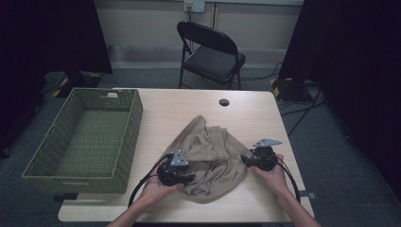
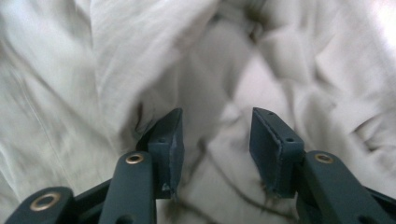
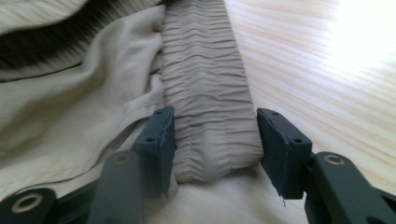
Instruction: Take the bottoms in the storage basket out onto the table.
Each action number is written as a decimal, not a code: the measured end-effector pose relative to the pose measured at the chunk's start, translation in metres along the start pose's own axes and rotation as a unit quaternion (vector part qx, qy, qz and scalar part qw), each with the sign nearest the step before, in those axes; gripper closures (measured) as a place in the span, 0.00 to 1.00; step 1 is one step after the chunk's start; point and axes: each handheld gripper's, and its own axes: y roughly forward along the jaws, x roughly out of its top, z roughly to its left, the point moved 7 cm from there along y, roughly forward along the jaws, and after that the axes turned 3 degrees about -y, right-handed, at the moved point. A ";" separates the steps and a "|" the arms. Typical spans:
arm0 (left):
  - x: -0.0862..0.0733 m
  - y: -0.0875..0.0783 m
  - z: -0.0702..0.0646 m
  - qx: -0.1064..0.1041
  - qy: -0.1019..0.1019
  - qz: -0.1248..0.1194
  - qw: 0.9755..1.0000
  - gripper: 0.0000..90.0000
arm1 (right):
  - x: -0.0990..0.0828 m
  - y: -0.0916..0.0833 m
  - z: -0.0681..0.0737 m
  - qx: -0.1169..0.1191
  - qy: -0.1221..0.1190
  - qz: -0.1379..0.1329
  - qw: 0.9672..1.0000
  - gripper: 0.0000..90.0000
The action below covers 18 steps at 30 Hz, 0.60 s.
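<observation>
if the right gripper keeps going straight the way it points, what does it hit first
Most likely the gathered elastic waistband of the tan garment: it already lies between the right gripper's jaws and runs straight ahead, though pad contact is unclear.

— Where do you think you're sitting?
— A recording room or lab: black curtains (image 1: 52, 33) hang at the frame's upper left and right, grey carpet (image 1: 340, 156) covers the floor, cables (image 1: 302, 111) trail at right, and a folding chair (image 1: 210, 52) faces your plain wooden table (image 1: 170, 106).
</observation>
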 end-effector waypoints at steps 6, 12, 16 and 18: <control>0.025 -0.014 -0.018 -0.030 0.013 -0.047 0.998 0.64 | 0.005 0.005 0.008 0.007 -0.026 -0.003 1.000 0.55; 0.053 -0.024 -0.027 -0.033 0.031 -0.090 0.995 0.63 | 0.015 0.014 0.029 0.027 -0.047 -0.010 0.998 0.55; 0.065 -0.021 -0.020 -0.019 0.034 -0.098 0.994 0.58 | 0.019 0.017 0.041 0.038 -0.058 -0.010 0.998 0.55; 0.065 -0.012 -0.016 -0.021 0.035 -0.078 0.996 0.57 | 0.019 0.017 0.044 0.040 -0.061 -0.009 0.997 0.55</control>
